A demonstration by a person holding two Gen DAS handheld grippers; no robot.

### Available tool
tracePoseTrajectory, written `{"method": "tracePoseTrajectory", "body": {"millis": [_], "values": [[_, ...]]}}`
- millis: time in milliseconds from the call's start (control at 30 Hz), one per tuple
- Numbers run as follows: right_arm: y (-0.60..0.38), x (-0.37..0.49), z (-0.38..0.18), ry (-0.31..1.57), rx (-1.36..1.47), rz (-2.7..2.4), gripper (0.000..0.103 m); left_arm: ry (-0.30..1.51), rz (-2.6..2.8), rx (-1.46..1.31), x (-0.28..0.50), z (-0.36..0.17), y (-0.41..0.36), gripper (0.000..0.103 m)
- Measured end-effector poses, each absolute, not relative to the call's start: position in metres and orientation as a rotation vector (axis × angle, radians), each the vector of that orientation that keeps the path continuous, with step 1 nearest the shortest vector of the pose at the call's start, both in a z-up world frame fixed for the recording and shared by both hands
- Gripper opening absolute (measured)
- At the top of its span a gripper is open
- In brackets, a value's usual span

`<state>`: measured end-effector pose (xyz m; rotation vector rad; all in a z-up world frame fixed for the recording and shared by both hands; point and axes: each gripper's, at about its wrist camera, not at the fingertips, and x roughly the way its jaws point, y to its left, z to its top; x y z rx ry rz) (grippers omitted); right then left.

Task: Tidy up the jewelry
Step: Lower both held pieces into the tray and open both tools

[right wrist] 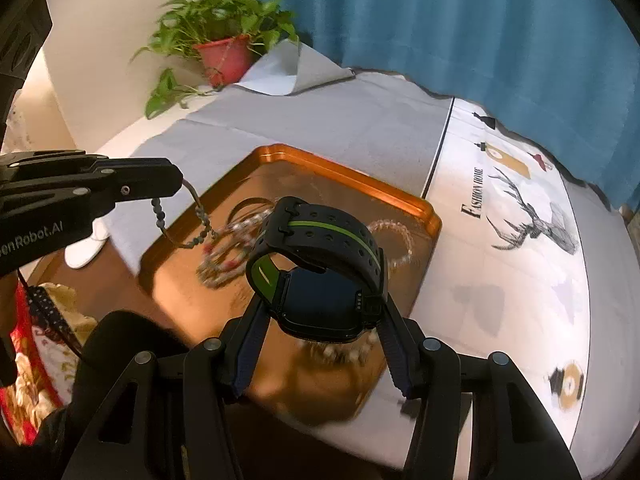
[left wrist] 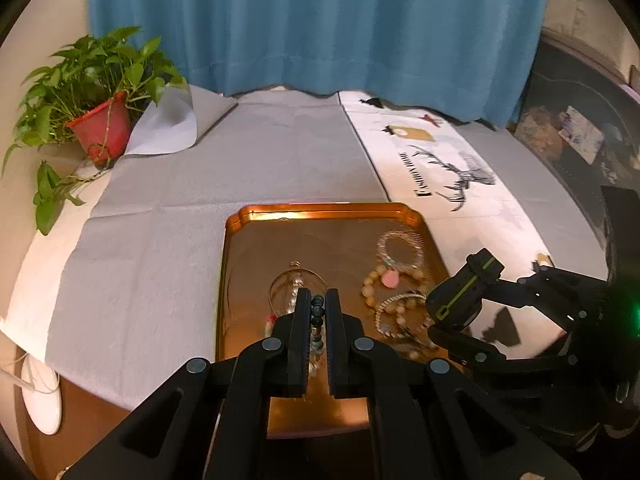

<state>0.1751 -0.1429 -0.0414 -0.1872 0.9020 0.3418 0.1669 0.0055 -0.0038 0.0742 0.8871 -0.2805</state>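
My left gripper (left wrist: 318, 297) is shut on a dark beaded bracelet (left wrist: 317, 314) above the copper tray (left wrist: 320, 210). In the right wrist view that bracelet (right wrist: 178, 228) hangs in a loop from the left gripper's closed tip over the tray's left edge. Between the fingers of my right gripper (right wrist: 320, 306) sits a black smartwatch with a green stripe (right wrist: 320, 264), gripped by its case over the near right part of the tray (right wrist: 352, 178). In the tray lie a thin bangle (left wrist: 296, 284), a bead string with a pink pendant (left wrist: 390, 278) and pearl bracelets (left wrist: 400, 248).
A grey cloth (left wrist: 200, 184) covers the table, with a white deer-print cloth (left wrist: 452, 176) to the right. A potted plant in a red pot (left wrist: 102, 128) stands at the far left corner. Behind the table hangs a blue curtain (left wrist: 320, 20). A white shoe (left wrist: 40, 400) lies on the floor.
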Motion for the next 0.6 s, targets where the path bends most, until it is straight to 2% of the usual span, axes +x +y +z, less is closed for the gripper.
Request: {"method": "tracePoseTrajectory", "body": {"millis": [167, 200, 233, 300, 400, 600], "values": [[-0.139, 0.198, -0.063, 0.945, -0.189, 0.343, 0.055, 0.896, -0.230, 0.092, 0.190, -0.025, 0.005, 0.007], [-0.137, 0.202, -0.069, 0.963, -0.196, 0.342, 0.057, 0.898, -0.213, 0.101, 0.192, -0.029, 0.005, 0.019], [-0.138, 0.202, -0.073, 0.970, -0.207, 0.334, 0.063, 0.919, -0.190, 0.113, 0.195, -0.034, 0.005, 0.055], [-0.139, 0.197, -0.076, 0.959, -0.235, 0.298, 0.077, 0.930, -0.107, 0.143, 0.194, -0.040, 0.007, 0.099], [-0.144, 0.183, -0.075, 0.942, -0.251, 0.282, 0.082, 0.872, -0.104, 0.154, 0.175, -0.038, 0.010, 0.099], [-0.158, 0.135, -0.063, 0.903, -0.188, 0.279, 0.082, 0.878, -0.093, 0.122, 0.131, -0.034, 0.010, 0.099]]}}
